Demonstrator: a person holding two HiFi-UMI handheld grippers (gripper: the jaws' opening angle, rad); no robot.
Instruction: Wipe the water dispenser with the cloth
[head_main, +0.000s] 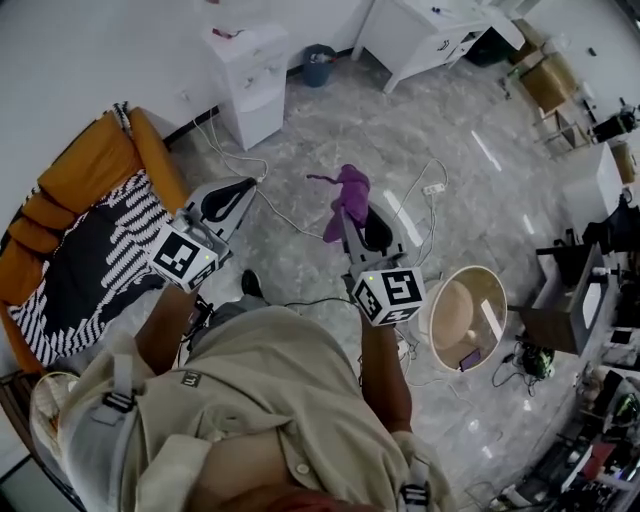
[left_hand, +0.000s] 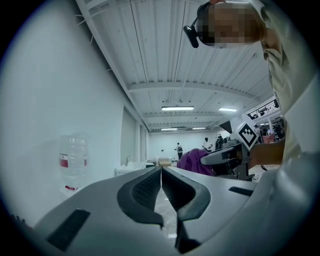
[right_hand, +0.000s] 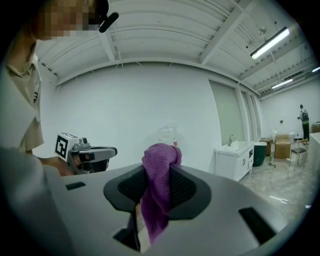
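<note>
The white water dispenser (head_main: 250, 82) stands against the far wall. Its clear bottle (left_hand: 73, 162) shows at the left of the left gripper view and faintly, as bottle (right_hand: 167, 134), behind the cloth in the right gripper view. My right gripper (head_main: 352, 215) is shut on a purple cloth (head_main: 348, 198), which bunches above the jaws and hangs down between them as cloth (right_hand: 157, 192). My left gripper (head_main: 245, 188) is held beside it, shut and empty, its pads (left_hand: 150, 187) pressed together. Both grippers are well short of the dispenser.
An orange sofa (head_main: 90, 165) with a black-and-white patterned blanket is at the left. A blue bin (head_main: 318, 65) and a white desk (head_main: 425, 35) stand at the back. Cables (head_main: 425, 190) lie on the marble floor. A round wooden stool (head_main: 465, 318) is at the right.
</note>
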